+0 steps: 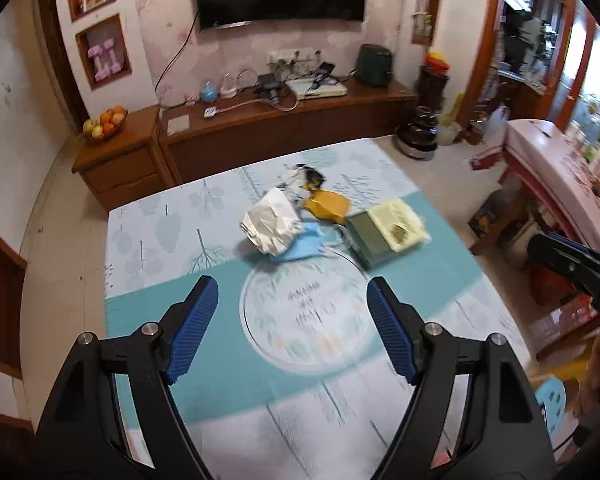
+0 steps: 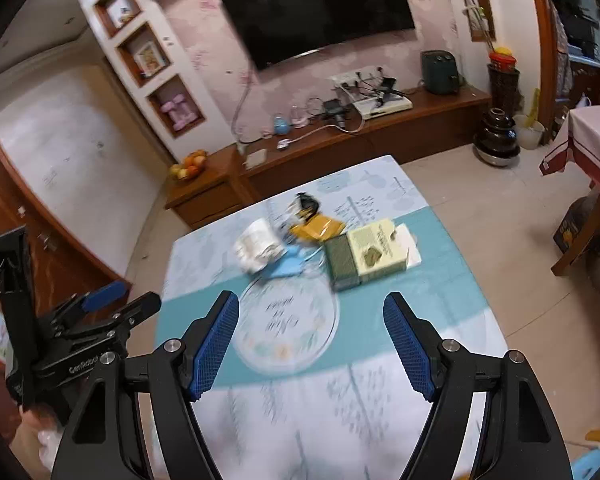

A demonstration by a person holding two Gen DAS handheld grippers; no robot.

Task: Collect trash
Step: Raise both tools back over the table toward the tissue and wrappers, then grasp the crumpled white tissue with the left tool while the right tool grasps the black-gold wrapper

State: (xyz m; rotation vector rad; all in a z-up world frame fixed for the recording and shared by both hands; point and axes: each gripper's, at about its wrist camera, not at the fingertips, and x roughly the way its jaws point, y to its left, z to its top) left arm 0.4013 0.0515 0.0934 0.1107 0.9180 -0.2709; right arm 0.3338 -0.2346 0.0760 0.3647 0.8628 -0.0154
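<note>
Both the left gripper (image 1: 292, 300) and the right gripper (image 2: 310, 320) hang above the near half of the table (image 1: 148, 240), jaws spread wide and holding nothing. The trash sits toward the table's far edge: a crumpled white wrapper (image 1: 270, 222) on a blue mask (image 1: 306, 244), a yellow packet (image 1: 326, 206), and a green-and-cream box (image 1: 386, 232) nearest the right edge.
</note>
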